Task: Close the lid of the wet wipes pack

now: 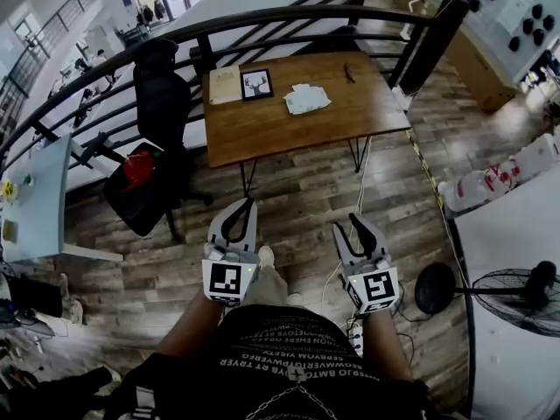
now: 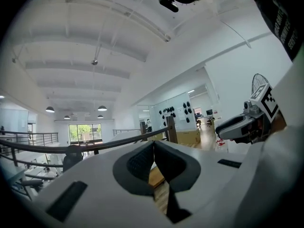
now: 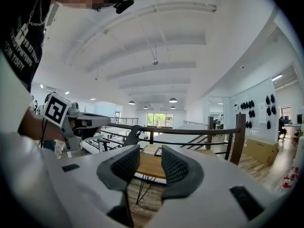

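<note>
Wet wipes pack (image 1: 306, 100) on table (image 1: 262, 134), well apart: 1 o'clock from left hand-held gripper (image 1: 247, 206) (jaws together, empty), 11 o'clock from right hand-held gripper (image 1: 353, 226) (narrow gap, empty); neither clearly nearer

Right hand-held gripper (image 3: 149, 155) (jaws apart, empty) faces a wooden table (image 3: 151, 169) and railing (image 3: 190, 132).

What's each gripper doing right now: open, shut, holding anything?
Left gripper: shut, nothing between its jaws.
Right gripper: open, empty.
</note>
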A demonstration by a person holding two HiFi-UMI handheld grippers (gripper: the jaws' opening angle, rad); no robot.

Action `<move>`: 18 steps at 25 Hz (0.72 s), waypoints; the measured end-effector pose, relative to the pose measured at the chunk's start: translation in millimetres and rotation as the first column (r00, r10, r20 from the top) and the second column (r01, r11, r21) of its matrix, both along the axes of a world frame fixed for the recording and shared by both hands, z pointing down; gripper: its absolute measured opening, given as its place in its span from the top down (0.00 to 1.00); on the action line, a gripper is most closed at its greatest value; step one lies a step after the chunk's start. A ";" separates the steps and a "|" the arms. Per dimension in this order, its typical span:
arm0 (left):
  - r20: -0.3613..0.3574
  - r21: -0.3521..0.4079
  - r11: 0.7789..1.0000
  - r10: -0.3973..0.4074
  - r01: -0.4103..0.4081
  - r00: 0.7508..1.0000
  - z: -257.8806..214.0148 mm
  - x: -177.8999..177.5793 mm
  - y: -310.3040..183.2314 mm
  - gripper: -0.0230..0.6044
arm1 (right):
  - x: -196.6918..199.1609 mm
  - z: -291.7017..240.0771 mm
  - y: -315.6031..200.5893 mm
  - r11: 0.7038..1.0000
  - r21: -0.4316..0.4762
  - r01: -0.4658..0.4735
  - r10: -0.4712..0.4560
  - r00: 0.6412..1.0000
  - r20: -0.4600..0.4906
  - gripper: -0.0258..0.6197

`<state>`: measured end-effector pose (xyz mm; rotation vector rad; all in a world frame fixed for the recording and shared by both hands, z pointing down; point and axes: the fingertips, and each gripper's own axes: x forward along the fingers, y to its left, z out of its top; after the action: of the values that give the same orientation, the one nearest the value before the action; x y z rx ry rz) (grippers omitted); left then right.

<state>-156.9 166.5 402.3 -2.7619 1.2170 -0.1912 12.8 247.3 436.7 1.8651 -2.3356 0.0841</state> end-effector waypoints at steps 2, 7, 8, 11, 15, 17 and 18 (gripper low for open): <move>-0.003 -0.010 1.000 0.018 -0.018 1.000 1.6 3.6 -6.8 0.92 | 2.4 -1.3 -8.0 1.000 -0.013 -0.014 0.014 1.000 -0.006 0.73; -0.010 -0.032 0.999 0.036 -0.036 0.999 2.8 10.8 -32.1 0.92 | 7.0 -4.0 -30.4 0.999 -0.025 -0.038 0.038 0.999 -0.017 0.77; -0.019 -0.034 0.999 0.039 -0.039 0.999 2.9 12.6 -38.3 0.92 | 8.4 -3.6 -36.2 0.999 -0.018 -0.040 0.040 0.999 -0.017 0.77; -0.023 -0.037 0.998 0.051 -0.051 0.998 4.8 19.8 -54.8 0.92 | 12.6 -2.7 -52.9 0.999 -0.016 -0.047 0.047 0.999 -0.013 0.78; -0.028 -0.033 0.998 0.052 -0.053 0.998 3.7 25.1 -75.1 0.92 | 16.7 -3.2 -74.3 0.999 -0.011 -0.047 0.047 0.999 -0.005 0.78; -0.024 -0.033 0.998 0.048 -0.049 0.999 5.1 26.4 -86.9 0.92 | 18.4 -1.1 -85.7 0.999 -0.017 -0.045 0.045 0.999 0.000 0.78; -0.018 -0.031 0.998 0.047 -0.048 0.999 6.0 27.7 -92.7 0.92 | 19.2 0.5 -91.6 0.999 -0.021 -0.044 0.044 0.999 0.000 0.78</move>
<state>-129.1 73.9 408.3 -2.8217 1.1605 -0.1832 32.1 155.8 437.2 1.9073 -2.2859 0.1135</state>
